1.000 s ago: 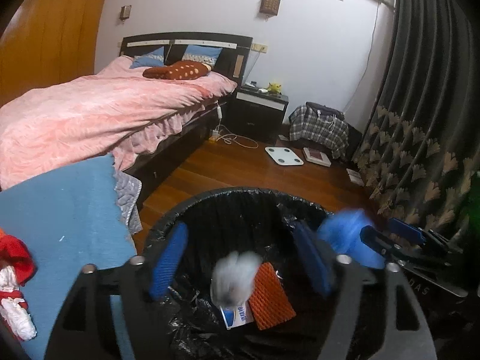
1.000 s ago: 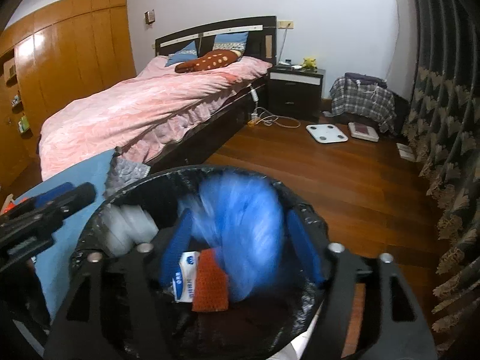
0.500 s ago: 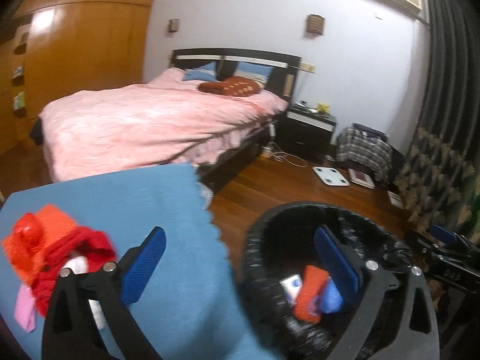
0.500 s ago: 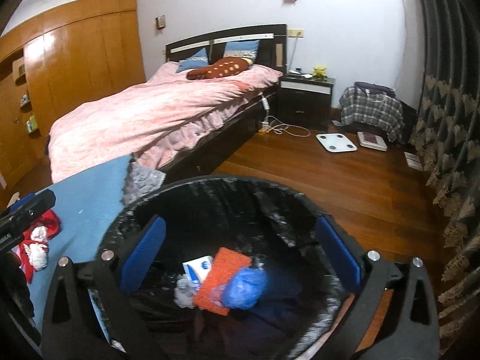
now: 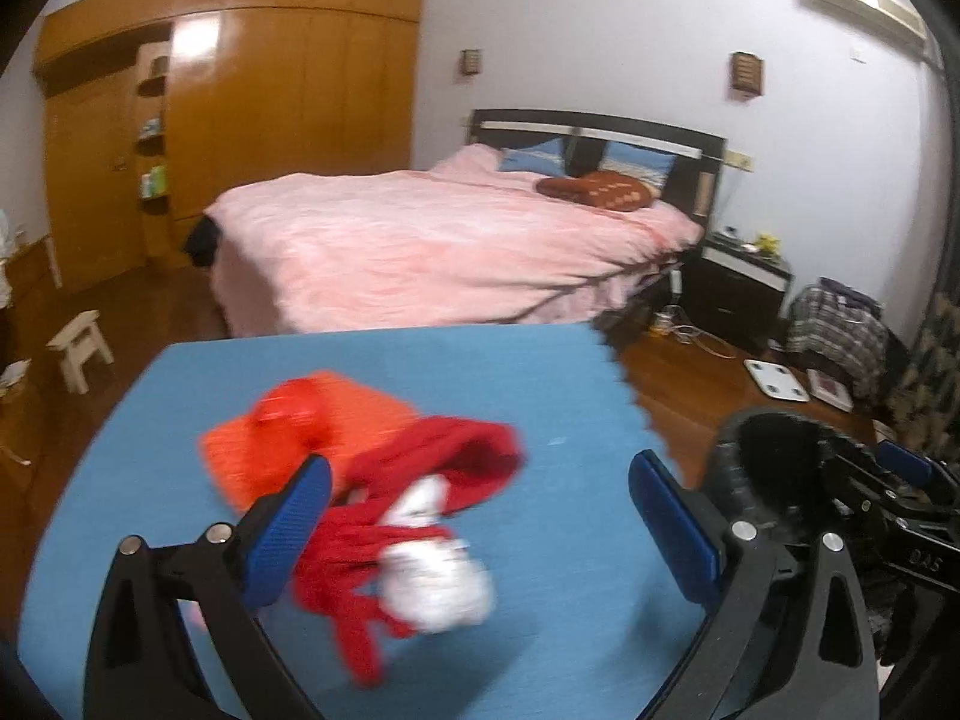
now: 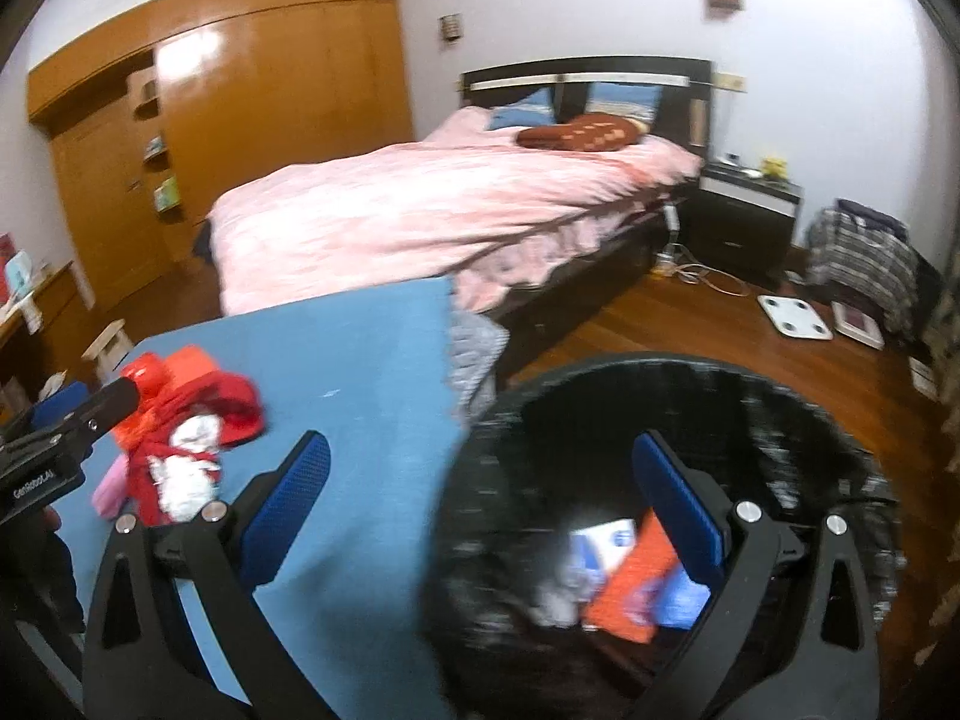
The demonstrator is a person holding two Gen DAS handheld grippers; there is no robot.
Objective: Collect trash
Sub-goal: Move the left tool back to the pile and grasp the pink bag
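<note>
The left gripper (image 5: pixel 477 531) was spread wide with nothing between its blue pads, and it hung right over the heap of trash on the blue foam mat (image 5: pixel 540 378). That heap sat dead ahead of it and slightly toward its left finger: a red knitted rag with trailing strands (image 5: pixel 420 492), a crumpled white paper wad (image 5: pixel 441 579) lying on top of it, and an orange flat packet (image 5: pixel 312 426) just behind, touching the red. The pile's long axis ran from the near left to the far right across the mat, roughly crosswise to the open fingers. Everything there was motion-blurred, so finer detail could not be read.

The right gripper (image 6: pixel 480 510) was also released and empty, straddling the mat's edge and the black-lined round trash bin (image 6: pixel 600 372). Inside the bin lay an orange piece (image 6: pixel 630 588), a white-and-blue carton (image 6: pixel 600 540) and something pale. From this side, the heap lay well off to the left, beside the other tool.

So the left gripper was plainly nearer. By my reading, the next grab was its job, with the soft white wad the easiest bite, and the loose red strands likely to snag or drag along.
</note>
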